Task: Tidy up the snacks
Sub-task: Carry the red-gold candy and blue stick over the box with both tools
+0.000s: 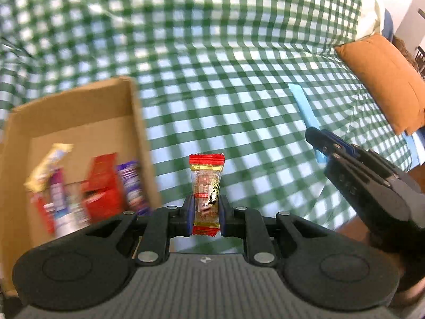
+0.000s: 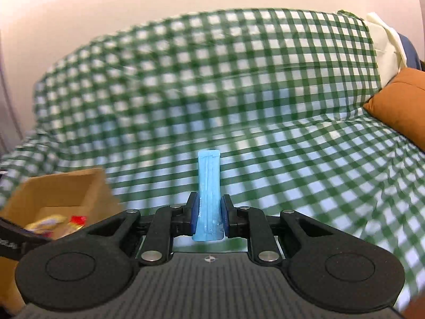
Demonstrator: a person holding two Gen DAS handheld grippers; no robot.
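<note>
The left gripper (image 1: 206, 214) tilts steeply downward over the green-checked cloth (image 1: 239, 66), its jaws pinching a clear snack packet (image 1: 207, 194) with red sealed ends. The packet stands upright between the blue pads (image 1: 189, 216), its top end rising toward 12 o'clock above the fingertips, a brownish bar showing through the clear wrap.

At 9 o'clock from that packet sits an open cardboard box (image 1: 138, 133), its near wall just beside the left gripper's left finger in the view. Inside lie several blurred wrapped snacks (image 1: 101, 183): red, purple, and yellow-and-white packs.

The right gripper (image 2: 208, 219) points more shallowly across the cloth-draped sofa, jaws pressed onto a light blue packet (image 2: 208, 186). This slim packet stands upright between the pads, its flat sealed top at 12 o'clock. In the left wrist view the right gripper (image 1: 316, 138) enters from 3 o'clock, with the blue packet sticking out beyond its fingertips toward 11 o'clock, above the cloth.

From the right wrist camera the box lies at 8 o'clock, with yellow and red wrappers visible in it. An orange cushion (image 2: 401, 106) rests on the cloth at 2 o'clock. Both views are smeared by motion blur.
</note>
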